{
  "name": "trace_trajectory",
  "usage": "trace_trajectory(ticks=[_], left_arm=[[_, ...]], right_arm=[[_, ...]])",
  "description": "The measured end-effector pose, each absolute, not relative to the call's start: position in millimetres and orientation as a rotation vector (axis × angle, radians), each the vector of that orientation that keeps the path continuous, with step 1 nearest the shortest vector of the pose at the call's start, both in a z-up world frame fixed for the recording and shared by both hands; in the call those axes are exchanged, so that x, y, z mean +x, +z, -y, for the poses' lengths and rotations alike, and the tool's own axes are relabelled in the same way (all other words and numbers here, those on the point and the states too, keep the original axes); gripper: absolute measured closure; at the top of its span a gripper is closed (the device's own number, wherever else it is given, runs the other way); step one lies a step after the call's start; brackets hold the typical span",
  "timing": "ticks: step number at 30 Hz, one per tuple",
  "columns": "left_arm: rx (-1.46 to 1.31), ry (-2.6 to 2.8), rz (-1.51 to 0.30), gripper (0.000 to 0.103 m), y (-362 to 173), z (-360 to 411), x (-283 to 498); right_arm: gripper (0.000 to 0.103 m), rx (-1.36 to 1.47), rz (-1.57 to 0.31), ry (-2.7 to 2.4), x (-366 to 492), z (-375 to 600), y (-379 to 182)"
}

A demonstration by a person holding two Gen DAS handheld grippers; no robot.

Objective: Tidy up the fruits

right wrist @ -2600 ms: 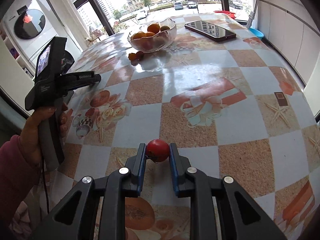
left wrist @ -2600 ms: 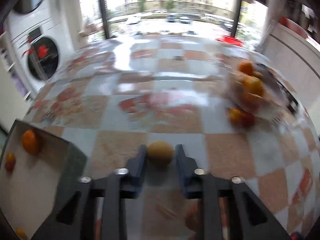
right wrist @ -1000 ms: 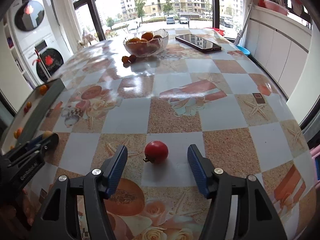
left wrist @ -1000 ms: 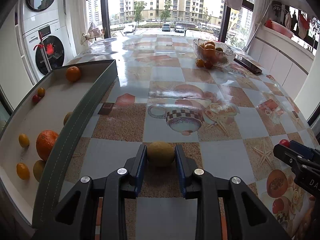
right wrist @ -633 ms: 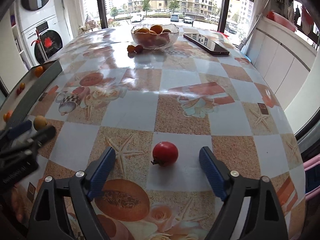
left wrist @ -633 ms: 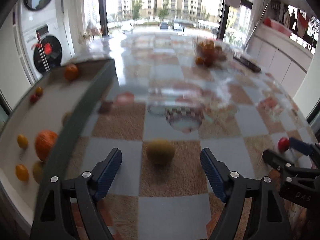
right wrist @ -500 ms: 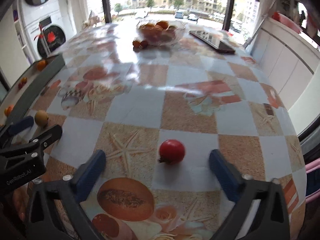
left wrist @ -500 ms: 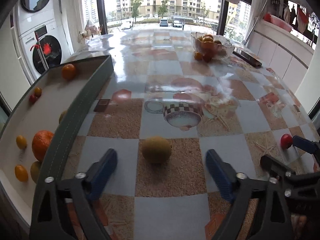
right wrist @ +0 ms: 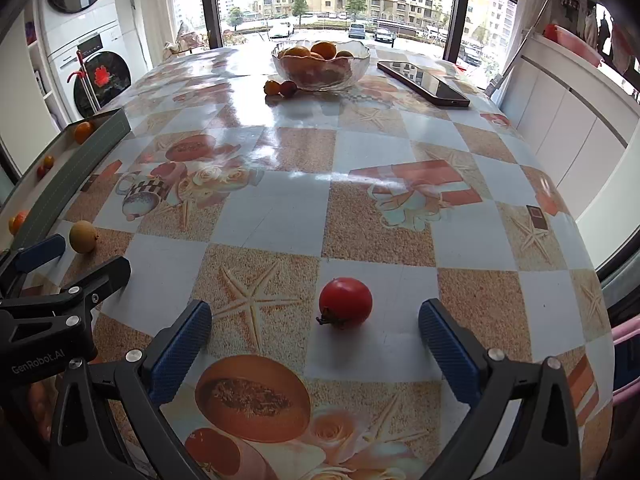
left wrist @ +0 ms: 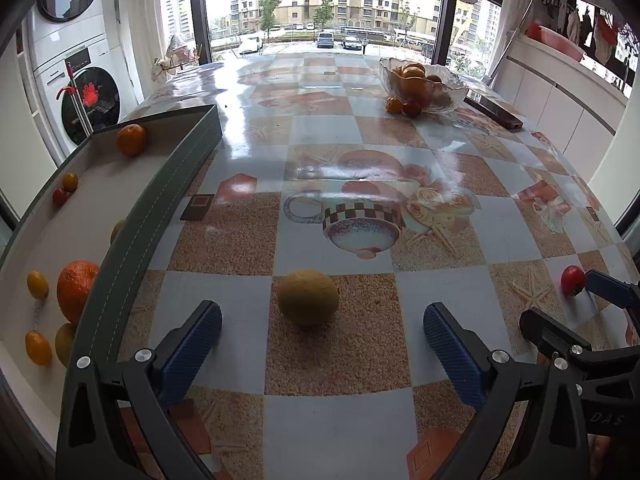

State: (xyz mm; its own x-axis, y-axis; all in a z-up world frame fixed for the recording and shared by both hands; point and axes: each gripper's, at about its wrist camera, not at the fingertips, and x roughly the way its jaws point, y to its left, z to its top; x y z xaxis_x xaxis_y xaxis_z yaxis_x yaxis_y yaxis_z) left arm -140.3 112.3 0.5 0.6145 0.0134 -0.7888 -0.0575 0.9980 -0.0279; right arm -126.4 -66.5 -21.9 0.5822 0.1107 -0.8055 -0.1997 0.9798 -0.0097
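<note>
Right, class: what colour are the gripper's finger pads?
Blue, ribbed pads; clearest in the right wrist view.

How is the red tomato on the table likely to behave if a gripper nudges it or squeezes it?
The red tomato looks round and sits loose on the glossy tablecloth, so a nudge would probably roll it. Its skin looks smooth and shiny, so it may slip between pads. It is probably soft, so a hard squeeze might bruise it.

Tablecloth (right wrist: pixel 280 216): glossy, smooth, plastic-looking, window glare on far half. Bowl (right wrist: pixel 320 66): clear glass, scalloped rim. Phone (right wrist: pixel 424 82): glossy dark screen. Tray (left wrist: pixel 160 200): matt grey wall, stitched edge. Tomato (right wrist: pixel 345 302): smooth, shiny skin. Yellow fruit (left wrist: pixel 308 297): dull, finely rough. Pads (right wrist: pixel 182 354): blue, ribbed, matt.
</note>
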Motion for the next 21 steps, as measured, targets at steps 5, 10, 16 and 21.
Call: trace_trajectory(ticks=[5, 10, 16, 21], left_arm=[[-0.052, 0.041, -0.908, 0.001, 0.5, -112.6, -140.7], [-0.051, 0.041, -0.908, 0.001, 0.5, -113.2, -141.2], [-0.054, 0.047, -0.907, 0.001, 1.3, -113.2, -140.9], [-0.054, 0.048, -0.907, 0.001, 1.2, -113.0, -141.0]], right_arm=[[0.000, -0.102, -0.931, 0.181, -126.8, 67.1, -21.9], [0.000, -0.103, -0.932, 0.182, -126.5, 67.0, -21.8], [0.000, -0.103, -0.932, 0.183, -126.6, 67.3, -21.7], [0.000, -0.103, -0.931, 0.182, -127.0, 67.2, -21.8]])
